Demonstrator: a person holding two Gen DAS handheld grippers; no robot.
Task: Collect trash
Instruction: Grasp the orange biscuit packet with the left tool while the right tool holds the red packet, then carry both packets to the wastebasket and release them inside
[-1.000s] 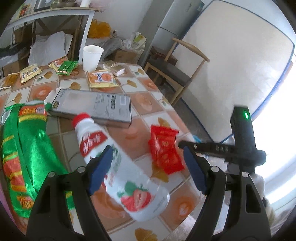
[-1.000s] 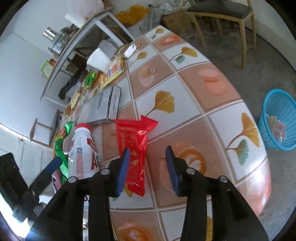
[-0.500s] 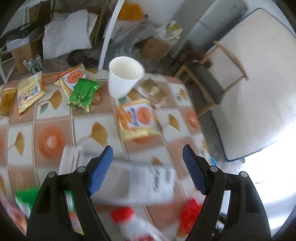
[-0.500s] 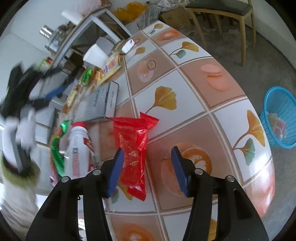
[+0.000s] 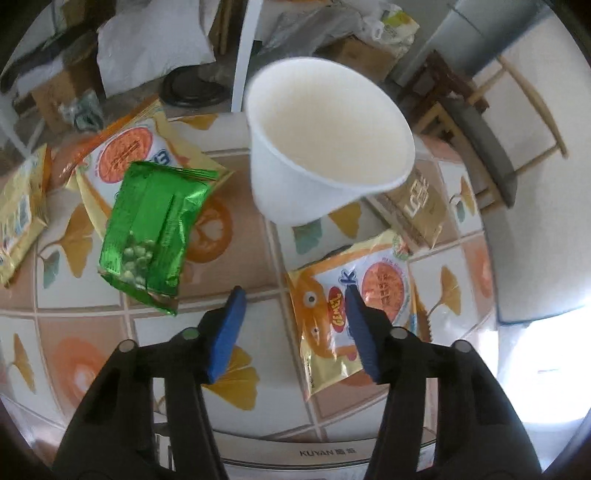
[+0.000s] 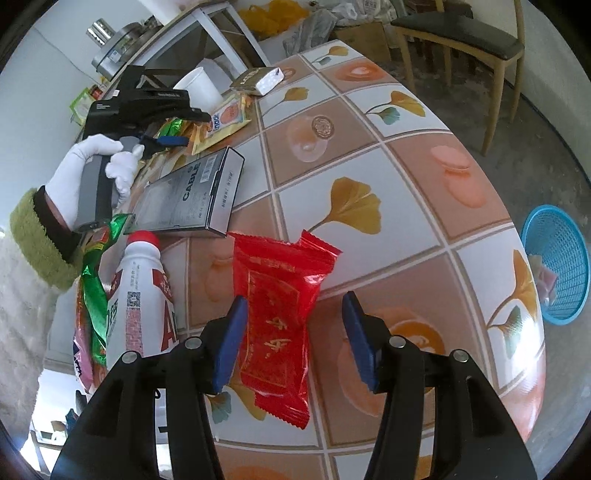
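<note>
My left gripper (image 5: 294,295) hovers over the tiled table (image 5: 258,266) just in front of a white paper cup (image 5: 325,147). Its jaws are closing with nothing between them. A green pea packet (image 5: 151,229) lies to its left. An orange and yellow snack packet (image 5: 384,291) lies under its right finger. My right gripper (image 6: 294,301) is open over a red wrapper (image 6: 280,314), which lies flat between the fingers, close to the left one. A blue trash basket (image 6: 557,266) stands on the floor to the right.
A white bottle with a red cap (image 6: 140,295), a green bag (image 6: 96,288) and a grey cable box (image 6: 195,195) lie left of the red wrapper. A white-gloved hand (image 6: 96,162) holds the left gripper beyond the box. More packets (image 5: 129,155) and a gold box (image 5: 413,206) surround the cup. A wooden chair (image 6: 461,33) stands behind the table.
My left gripper left the bottle and swept across the table to the cup and snack packets, and its jaws narrowed. My right gripper's jaws widened a little and edged over the red wrapper.
</note>
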